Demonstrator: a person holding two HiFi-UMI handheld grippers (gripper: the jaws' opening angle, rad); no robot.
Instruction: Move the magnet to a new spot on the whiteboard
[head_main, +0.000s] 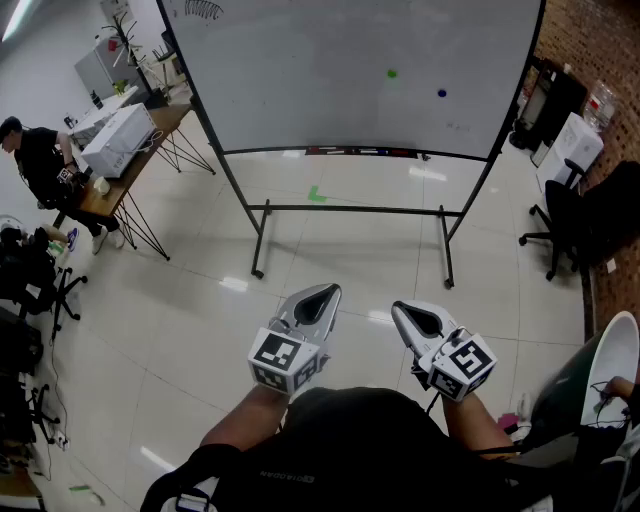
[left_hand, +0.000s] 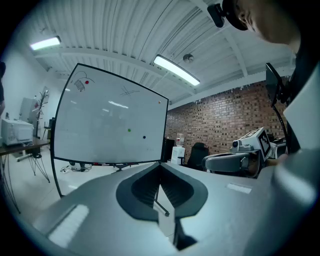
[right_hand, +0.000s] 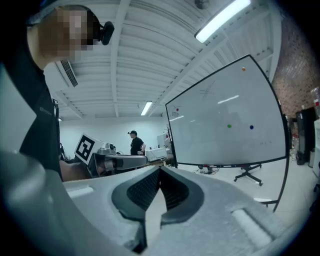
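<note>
Standing back from the whiteboard (head_main: 300, 80), which is on its wheeled frame across the shiny floor (head_main: 330, 240).

Left gripper (head_main: 320, 295): jaws pressed together, nothing between them. It is pointed roughly toward the board.

Right gripper (head_main: 405, 312): jaws also pressed together and empty. It is level, just beside the left one.

Both grippers sit low in my head view, well apart from the board.

Two dots on the board's right half: a green magnet (head_main: 391, 73), and a blue magnet (head_main: 442, 93) just beside it, slightly lower and to the right. Neither is touched.

Faint scribble at the board's top left corner. A person (head_main: 40, 160) sits at a wooden tabletop (head_main: 165, 122) off to the left.
</note>
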